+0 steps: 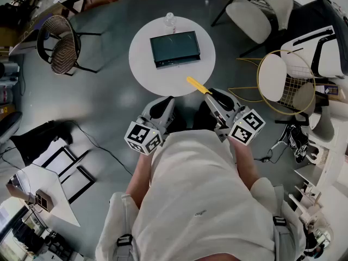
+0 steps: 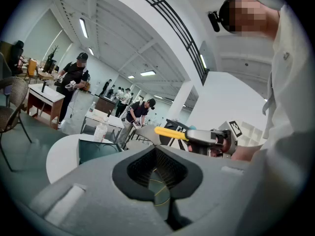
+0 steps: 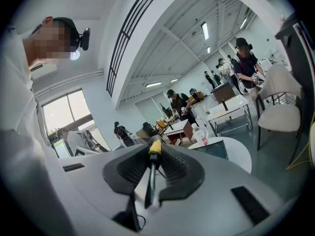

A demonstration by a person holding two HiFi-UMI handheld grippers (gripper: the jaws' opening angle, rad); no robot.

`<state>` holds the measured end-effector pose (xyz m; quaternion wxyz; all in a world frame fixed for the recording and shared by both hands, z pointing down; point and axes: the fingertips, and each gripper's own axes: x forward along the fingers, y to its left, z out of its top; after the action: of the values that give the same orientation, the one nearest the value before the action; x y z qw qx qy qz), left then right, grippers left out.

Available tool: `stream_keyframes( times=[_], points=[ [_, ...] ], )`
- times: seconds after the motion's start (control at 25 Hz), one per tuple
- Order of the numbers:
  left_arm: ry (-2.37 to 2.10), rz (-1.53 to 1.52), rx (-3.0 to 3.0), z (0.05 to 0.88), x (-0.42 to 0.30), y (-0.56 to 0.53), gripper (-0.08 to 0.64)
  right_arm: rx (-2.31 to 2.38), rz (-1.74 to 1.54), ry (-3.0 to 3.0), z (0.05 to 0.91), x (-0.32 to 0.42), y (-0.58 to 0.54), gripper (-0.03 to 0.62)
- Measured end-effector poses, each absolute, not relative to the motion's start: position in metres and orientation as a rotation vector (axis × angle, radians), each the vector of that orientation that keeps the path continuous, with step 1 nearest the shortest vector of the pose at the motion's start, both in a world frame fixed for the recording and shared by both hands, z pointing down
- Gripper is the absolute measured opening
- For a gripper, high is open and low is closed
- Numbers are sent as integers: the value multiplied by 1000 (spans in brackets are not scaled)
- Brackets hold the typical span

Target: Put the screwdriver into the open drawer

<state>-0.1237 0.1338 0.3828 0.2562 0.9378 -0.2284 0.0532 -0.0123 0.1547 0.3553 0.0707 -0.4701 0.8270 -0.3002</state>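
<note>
A screwdriver (image 1: 198, 86) with a yellow handle sticks out toward the round white table (image 1: 142, 64). My right gripper (image 1: 213, 98) is shut on its dark shaft. In the right gripper view the screwdriver (image 3: 154, 150) runs between the ribbed pads, handle forward. The open drawer (image 1: 175, 49), a dark shallow box, sits on the middle of the table, beyond the screwdriver's tip. My left gripper (image 1: 162, 106) hangs shut and empty beside the right one, short of the table's near edge. In the left gripper view the screwdriver (image 2: 170, 132) shows to the right of the drawer (image 2: 98, 150).
A clear bottle (image 1: 169, 19) stands at the table's far edge. A wicker chair (image 1: 61, 45) is at the left, white chairs (image 1: 255, 15) and a yellow wire chair (image 1: 288, 80) at the right. Cables and black frames (image 1: 68, 165) lie on the floor. People work at far tables.
</note>
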Motion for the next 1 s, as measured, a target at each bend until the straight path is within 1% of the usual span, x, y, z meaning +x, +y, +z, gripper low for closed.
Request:
stream_keyframes(
  times=[1.0],
  points=[
    [-495, 272, 2537, 404, -123, 136, 12, -1513, -978, 2355, 365, -12, 160, 81]
  ],
)
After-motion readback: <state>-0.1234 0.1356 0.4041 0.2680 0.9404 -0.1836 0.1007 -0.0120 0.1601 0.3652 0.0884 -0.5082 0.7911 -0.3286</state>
